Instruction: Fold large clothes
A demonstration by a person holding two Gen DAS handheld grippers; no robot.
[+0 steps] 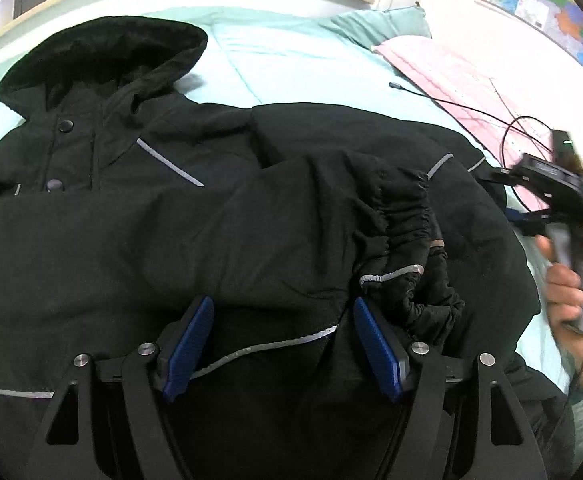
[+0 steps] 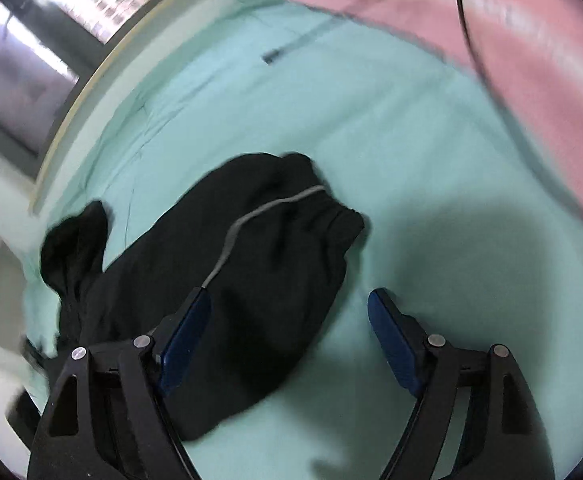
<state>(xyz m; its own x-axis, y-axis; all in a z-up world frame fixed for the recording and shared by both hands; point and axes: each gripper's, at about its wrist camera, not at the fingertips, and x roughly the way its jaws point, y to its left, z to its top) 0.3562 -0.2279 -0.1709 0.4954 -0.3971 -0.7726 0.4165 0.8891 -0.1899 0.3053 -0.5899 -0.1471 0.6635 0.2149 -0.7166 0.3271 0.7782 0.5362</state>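
Left gripper (image 1: 283, 344) fingers spread wide, right gripper (image 2: 289, 344) likewise (motion-blurred), both pointing downward

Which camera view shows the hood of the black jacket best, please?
The left wrist view: the hood lies open and sharp on the teal bedsheet, above the snap buttons. The right wrist view is blurred and shows only a dark bunched part of the jacket; no hood is identifiable.

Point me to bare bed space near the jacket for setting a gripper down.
Free: teal sheet between the jacket hood and the pink blanket, though a black cable crosses its right side. Also sheet right of the sleeve, under the right gripper. Crowded: under the left gripper, all jacket.
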